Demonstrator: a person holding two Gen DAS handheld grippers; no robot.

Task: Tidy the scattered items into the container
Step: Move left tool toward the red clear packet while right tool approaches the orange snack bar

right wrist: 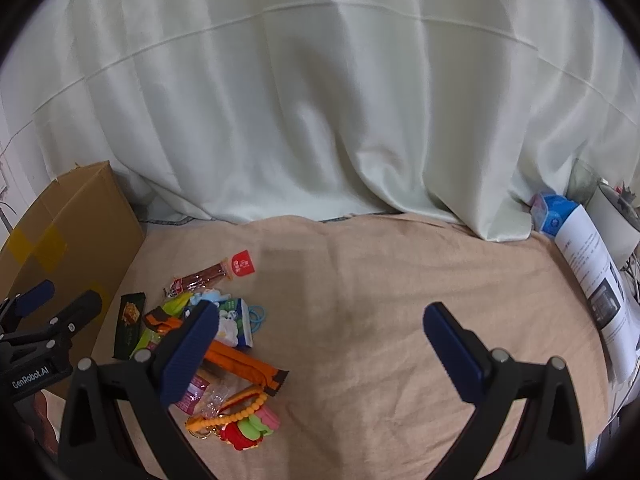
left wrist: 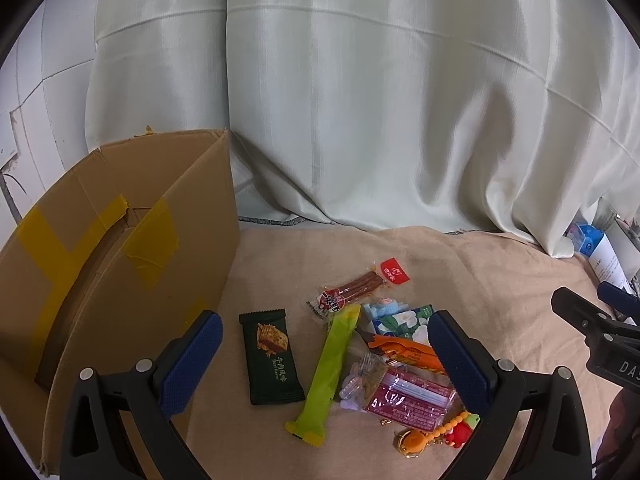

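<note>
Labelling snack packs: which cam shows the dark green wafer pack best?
Left wrist: the dark green wafer pack lies flat and unobstructed between the open tongs, its printed front visible. Right wrist shows it small and foreshortened near the frame's left side, with neighbouring wrappers crowding its right edge.

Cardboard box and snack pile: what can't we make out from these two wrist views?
- Cardboard box: interior hidden in the left wrist view by its own taped wall; in the right wrist view the left gripper covers part of it.
- Orange packet: print too small to read; the right gripper's finger covers one end.
- Paper sheet: text too small, cut off at the right edge.
</note>
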